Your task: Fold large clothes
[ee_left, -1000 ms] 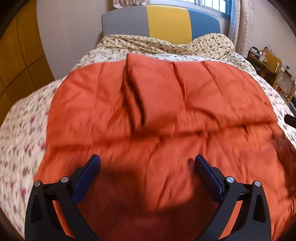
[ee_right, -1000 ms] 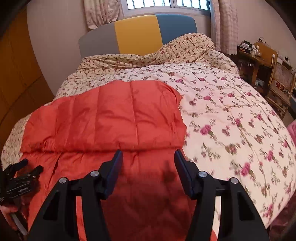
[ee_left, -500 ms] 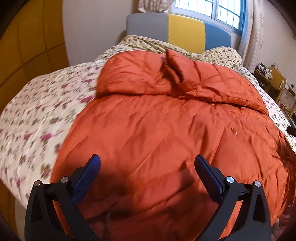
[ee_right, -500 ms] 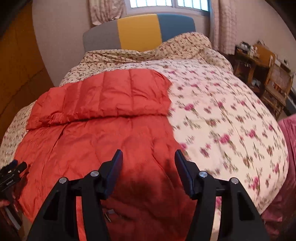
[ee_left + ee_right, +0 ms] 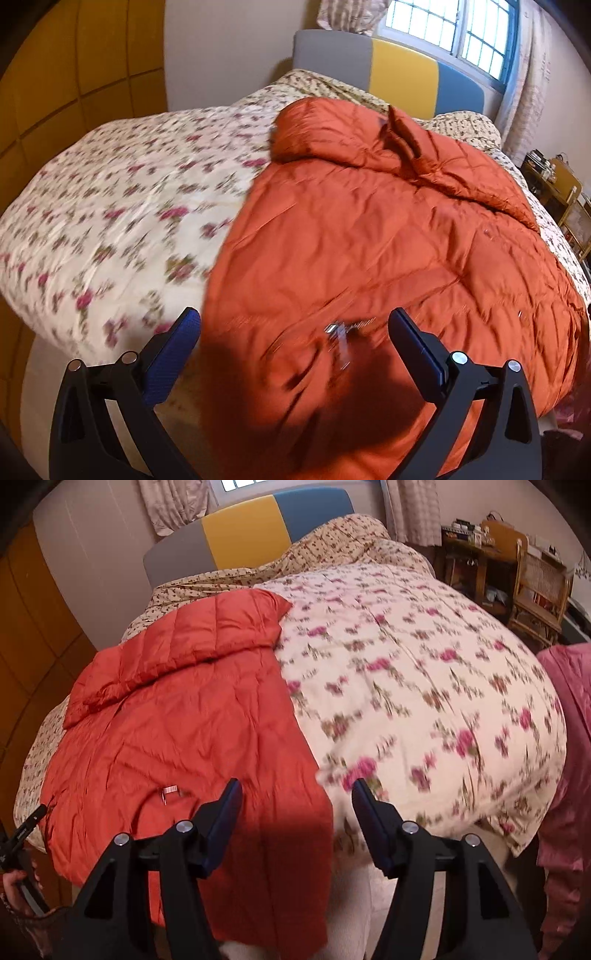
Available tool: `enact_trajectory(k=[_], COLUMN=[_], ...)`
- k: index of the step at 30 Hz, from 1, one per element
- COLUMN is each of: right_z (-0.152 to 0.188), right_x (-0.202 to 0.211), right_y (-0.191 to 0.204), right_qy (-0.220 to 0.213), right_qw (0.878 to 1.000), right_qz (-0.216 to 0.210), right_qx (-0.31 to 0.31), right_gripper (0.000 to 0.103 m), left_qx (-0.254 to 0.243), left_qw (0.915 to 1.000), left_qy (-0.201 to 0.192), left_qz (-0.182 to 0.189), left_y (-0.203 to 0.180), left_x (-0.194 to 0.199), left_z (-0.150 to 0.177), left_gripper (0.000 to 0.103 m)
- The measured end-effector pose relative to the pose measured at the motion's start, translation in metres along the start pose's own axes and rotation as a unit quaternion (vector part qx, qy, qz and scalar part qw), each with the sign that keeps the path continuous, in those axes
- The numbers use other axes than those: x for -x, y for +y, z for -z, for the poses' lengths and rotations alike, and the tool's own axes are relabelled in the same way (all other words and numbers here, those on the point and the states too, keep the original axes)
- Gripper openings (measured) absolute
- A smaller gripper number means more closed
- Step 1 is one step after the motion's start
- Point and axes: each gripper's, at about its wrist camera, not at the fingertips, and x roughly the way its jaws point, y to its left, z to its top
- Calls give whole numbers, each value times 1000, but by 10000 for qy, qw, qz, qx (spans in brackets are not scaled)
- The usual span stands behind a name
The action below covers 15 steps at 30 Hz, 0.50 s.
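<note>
Both my claws hang empty over the bed (image 5: 110,206): left claw (image 5: 293,332) spread wide, right claw (image 5: 295,805) opening. My orange jacket (image 5: 369,240) lies flat on the flowered quilt (image 5: 424,672), its near hem cut off behind my fingers, its zipper pull (image 5: 170,791) blurred.

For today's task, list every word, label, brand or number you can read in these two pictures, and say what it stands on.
None can be read.
Small tag on the orange jacket: blurred.
White print on the left gripper, seen at the picture's edge: too small.
Items on the desk: too small.
</note>
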Motion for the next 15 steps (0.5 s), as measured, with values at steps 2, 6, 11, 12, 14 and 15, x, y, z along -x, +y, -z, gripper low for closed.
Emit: enact_trajectory(k=[2, 6, 11, 12, 14, 15], right_z=[6, 22, 38, 42, 47, 50], right_x=[-1, 2, -2, -6, -13, -17], right_y=[-3, 0, 13, 15, 15, 14], right_qy=[121, 337, 590, 658, 771, 863], right_qw=[9999, 9994, 9976, 9970, 9961, 9955], right_qz=[16, -116, -42, 7, 27, -5], right_qx=[-42, 30, 369, 418, 426, 383], right_gripper=[62, 61, 60, 60, 59, 52], left_qx=[44, 120, 223, 228, 244, 242], left_qw=[10000, 9998, 9996, 9996, 9991, 9989], left_qy=[67, 102, 153, 182, 254, 275], left_qz=[-3, -93, 18, 64, 239, 299], left_y=[6, 15, 22, 22, 22, 21], left_x=[2, 9, 11, 10, 8, 7], left_z=[8, 23, 36, 38, 42, 43], left_gripper=[100, 100, 100, 100, 90, 87])
